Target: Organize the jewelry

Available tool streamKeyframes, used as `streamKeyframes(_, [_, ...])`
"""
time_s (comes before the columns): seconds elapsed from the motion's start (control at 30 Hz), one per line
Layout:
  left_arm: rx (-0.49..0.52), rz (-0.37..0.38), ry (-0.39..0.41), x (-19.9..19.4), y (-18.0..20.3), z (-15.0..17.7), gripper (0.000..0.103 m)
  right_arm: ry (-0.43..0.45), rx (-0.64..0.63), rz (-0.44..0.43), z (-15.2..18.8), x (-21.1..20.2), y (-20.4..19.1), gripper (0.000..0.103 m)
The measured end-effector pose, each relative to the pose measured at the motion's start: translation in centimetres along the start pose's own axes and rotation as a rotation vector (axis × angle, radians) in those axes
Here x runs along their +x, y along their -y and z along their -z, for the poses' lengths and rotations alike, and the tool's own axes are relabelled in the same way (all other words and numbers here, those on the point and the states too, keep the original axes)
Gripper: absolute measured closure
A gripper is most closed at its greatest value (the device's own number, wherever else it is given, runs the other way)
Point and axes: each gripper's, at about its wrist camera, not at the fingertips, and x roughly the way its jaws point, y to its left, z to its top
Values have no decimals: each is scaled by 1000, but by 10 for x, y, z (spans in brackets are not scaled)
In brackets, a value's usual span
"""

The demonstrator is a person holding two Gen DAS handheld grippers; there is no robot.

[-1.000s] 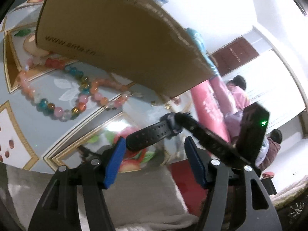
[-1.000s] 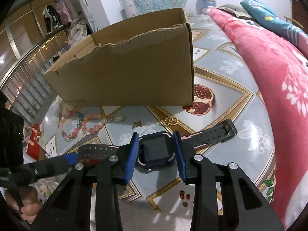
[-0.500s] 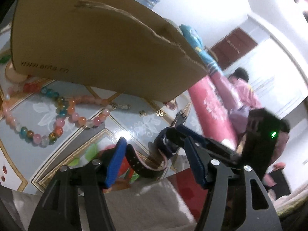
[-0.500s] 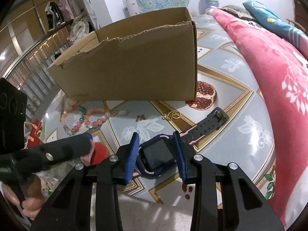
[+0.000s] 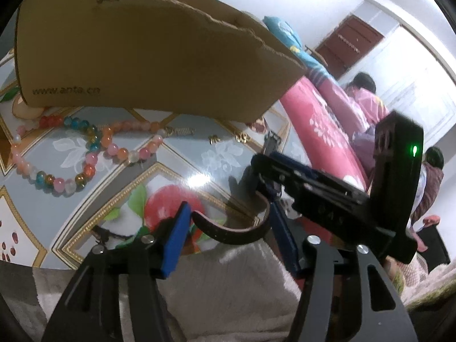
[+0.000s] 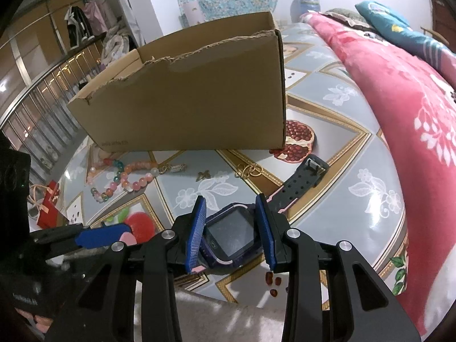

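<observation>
Pinching the purple-cased watch by its sides, the right gripper holds it with jaws closed on the case, low over the near edge of the table; one black strap runs out toward the cardboard box, the other curls between the blue pads of the left gripper, whose jaws stand apart around it without clamping; the bead bracelets lie just in front of the box, left of the watch; small gold trinkets sit between box and watch.
</observation>
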Motion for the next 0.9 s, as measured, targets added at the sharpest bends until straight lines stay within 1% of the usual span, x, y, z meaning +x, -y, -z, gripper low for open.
streamKeyframes(0.1, [38,-21,-17,2,6,5,45,4,-1,2,1,0,0,69])
streamKeyframes(0.27, [94,-61,-18,3,14,9,45,3,6,-2,0,0,0,69])
streamKeyframes(0.43, [170,-145,-38,8,21,15,45,3,6,-1,0,0,1,69])
streamKeyframes(0.53, [165,-147,-37,9,20,14,47,4,7,-3,0,0,1,69])
streamKeyframes(0.63, [157,-135,-39,8,18,13,53,1,11,-5,0,0,1,69])
streamKeyframes(0.7, [156,-123,-43,8,17,13,61,0,17,-9,0,1,1,69])
streamKeyframes(0.73, [159,-117,-44,8,17,13,63,0,18,-8,-1,1,2,69])
streamKeyframes(0.8, [168,-103,-44,7,20,15,73,0,20,-8,-1,1,2,69])
streamKeyframes(0.9, [179,-91,-41,7,23,16,81,-2,24,-10,-1,1,3,69])
